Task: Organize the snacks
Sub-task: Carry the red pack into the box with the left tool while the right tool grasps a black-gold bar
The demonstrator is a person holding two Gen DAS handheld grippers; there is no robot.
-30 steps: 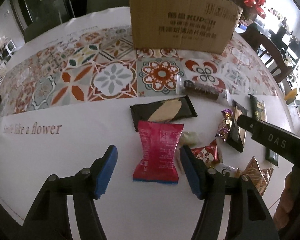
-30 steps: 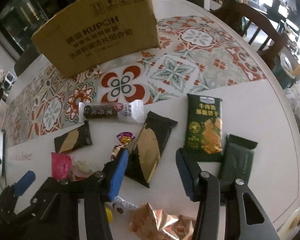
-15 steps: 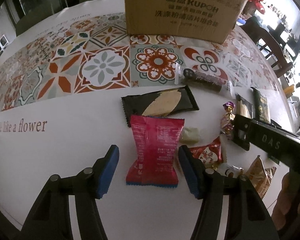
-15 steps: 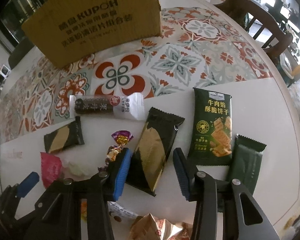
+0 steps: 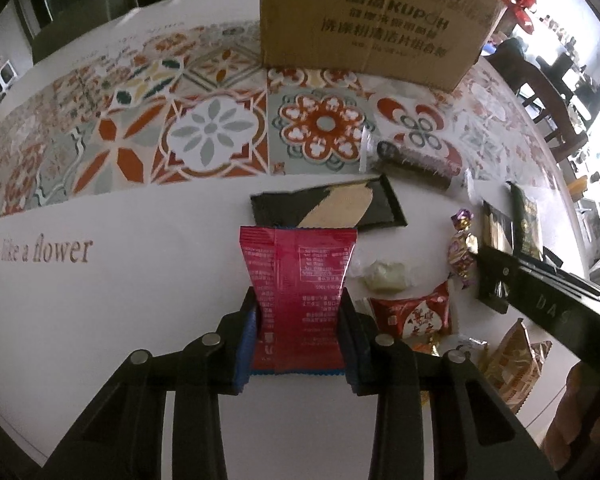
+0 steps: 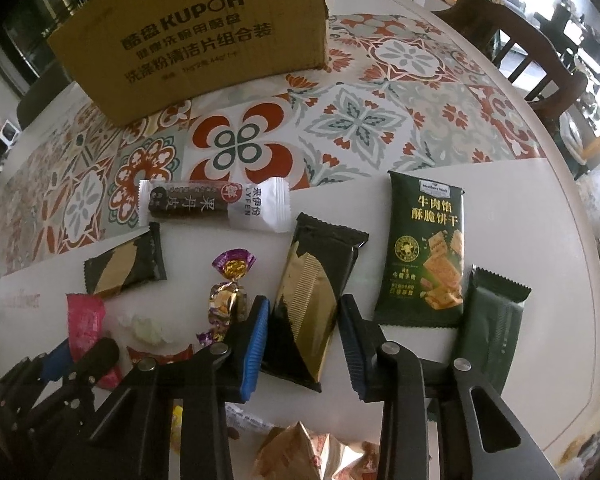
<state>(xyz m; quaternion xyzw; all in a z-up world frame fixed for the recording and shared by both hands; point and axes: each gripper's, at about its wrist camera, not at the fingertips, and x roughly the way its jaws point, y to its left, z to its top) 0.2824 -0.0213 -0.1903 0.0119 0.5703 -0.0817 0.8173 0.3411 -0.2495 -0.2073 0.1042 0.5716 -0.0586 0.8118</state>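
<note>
Our left tool (image 5: 300, 334) has just closed onto the red packet (image 5: 298, 300); our right tool (image 6: 304, 344), closing, brackets the black-gold packet (image 6: 310, 304) without clamping. Lift follows.

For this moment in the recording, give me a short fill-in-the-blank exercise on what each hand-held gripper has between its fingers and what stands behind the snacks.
1. The left hand-held gripper is closed on a ____ snack packet.
2. The right hand-held gripper straddles a black and ____ packet.
3. At the back of the table stands a cardboard ____.

Missing words: red; gold; box
</note>
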